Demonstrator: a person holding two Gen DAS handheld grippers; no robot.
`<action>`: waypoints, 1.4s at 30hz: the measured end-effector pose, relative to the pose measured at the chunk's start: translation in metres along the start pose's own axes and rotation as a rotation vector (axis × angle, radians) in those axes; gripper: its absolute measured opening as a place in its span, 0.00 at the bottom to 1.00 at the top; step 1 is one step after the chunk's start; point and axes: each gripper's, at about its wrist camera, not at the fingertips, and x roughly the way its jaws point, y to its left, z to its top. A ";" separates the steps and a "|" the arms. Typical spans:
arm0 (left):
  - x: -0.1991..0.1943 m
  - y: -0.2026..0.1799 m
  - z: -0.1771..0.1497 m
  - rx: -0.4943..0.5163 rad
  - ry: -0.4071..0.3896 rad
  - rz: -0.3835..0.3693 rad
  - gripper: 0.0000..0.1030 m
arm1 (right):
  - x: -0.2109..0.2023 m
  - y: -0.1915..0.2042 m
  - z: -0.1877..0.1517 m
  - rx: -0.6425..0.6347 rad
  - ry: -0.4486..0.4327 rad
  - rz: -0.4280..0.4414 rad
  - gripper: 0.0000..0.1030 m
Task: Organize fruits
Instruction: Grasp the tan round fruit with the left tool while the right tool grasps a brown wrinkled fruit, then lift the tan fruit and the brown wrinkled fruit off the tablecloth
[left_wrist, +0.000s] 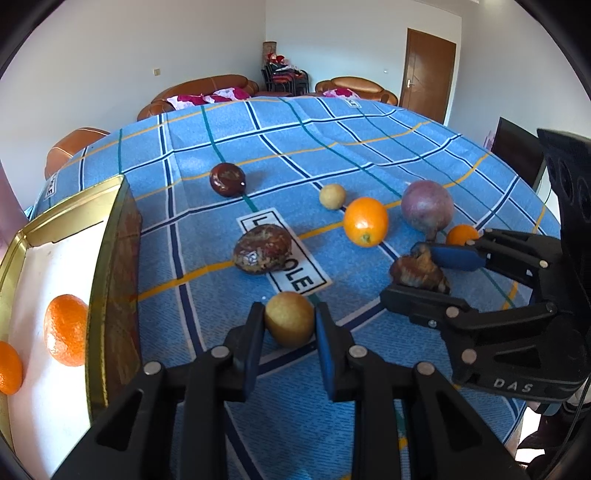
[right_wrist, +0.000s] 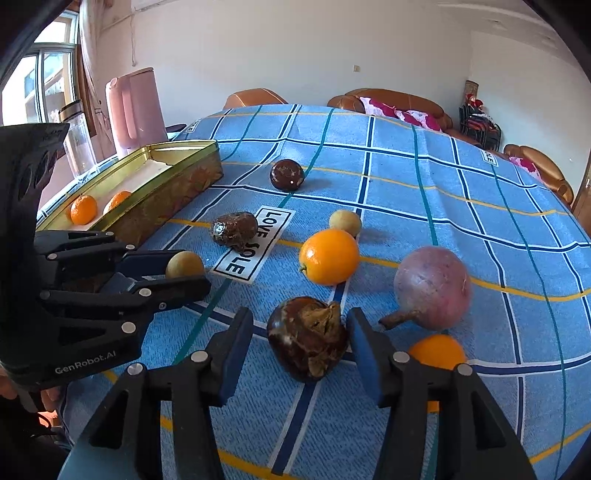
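Fruit (left_wrist: 289, 318), small, smooth and firm, sits clamped at its widest middle by left gripper (left_wrist: 290, 325); right gripper (right_wrist: 301, 343) straddles dark fruit (right_wrist: 307, 338), unclenched.

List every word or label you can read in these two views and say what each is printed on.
"LOVE SOLE": white label on the blue checked tablecloth, whole in the right wrist view, partly hidden by a brown fruit in the left.
"GenRobot.AI": body of the left gripper.
"DAS": body of the right gripper.
The small labels at the cloth's edges are too blurred to read.
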 end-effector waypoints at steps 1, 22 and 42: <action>-0.001 0.000 0.000 0.000 -0.003 -0.001 0.28 | 0.000 0.000 0.000 -0.002 0.001 0.000 0.46; -0.018 0.009 -0.003 -0.049 -0.102 -0.007 0.28 | -0.021 0.009 -0.005 -0.061 -0.139 0.015 0.45; -0.045 0.012 -0.011 -0.079 -0.259 -0.014 0.28 | -0.041 0.011 -0.012 -0.073 -0.284 0.012 0.45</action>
